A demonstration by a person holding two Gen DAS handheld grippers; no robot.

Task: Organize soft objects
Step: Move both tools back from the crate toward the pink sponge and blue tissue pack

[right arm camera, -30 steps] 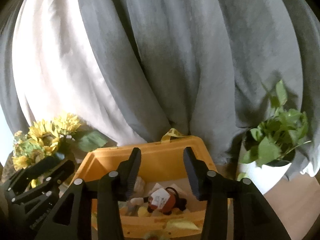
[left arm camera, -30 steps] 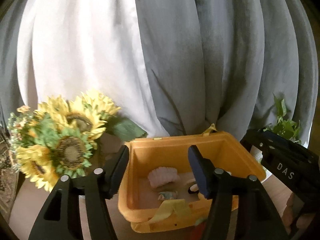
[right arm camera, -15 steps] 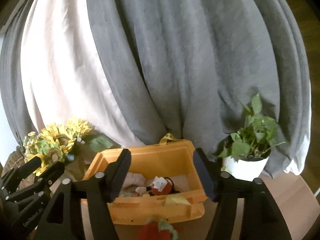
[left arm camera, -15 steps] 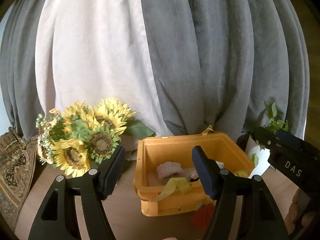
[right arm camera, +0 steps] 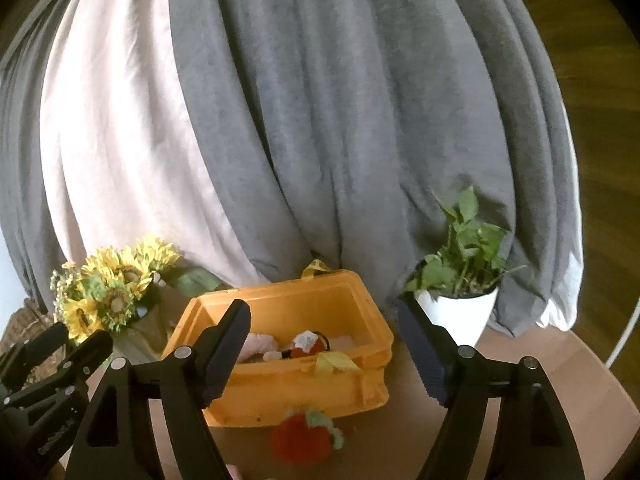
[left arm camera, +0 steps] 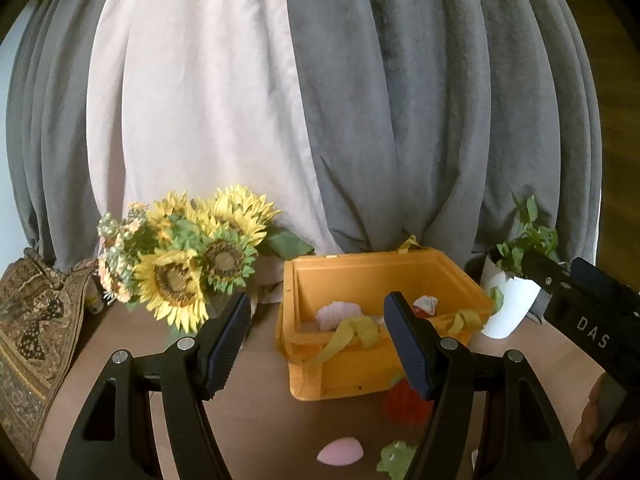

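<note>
Some soft toys lie in the yellow bin [right arm camera: 372, 320]. The red toy [right arm camera: 300, 436] waits on the counter [right arm camera: 520, 344]. Both grippers' fingers are released; the right gripper [right arm camera: 324, 344] has just spread wider.

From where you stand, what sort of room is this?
Probably a living room at home: long grey and white curtains, a bunch of sunflowers, a potted plant and a wooden table.

- One orange bin [right arm camera: 280, 392]
- One red plush strawberry [right arm camera: 302, 436]
- One pink piece [left arm camera: 340, 451]
- One green toy [left arm camera: 394, 458]
- One potted plant [right arm camera: 460, 308]
- One sunflower bouquet [left arm camera: 188, 264]
</note>
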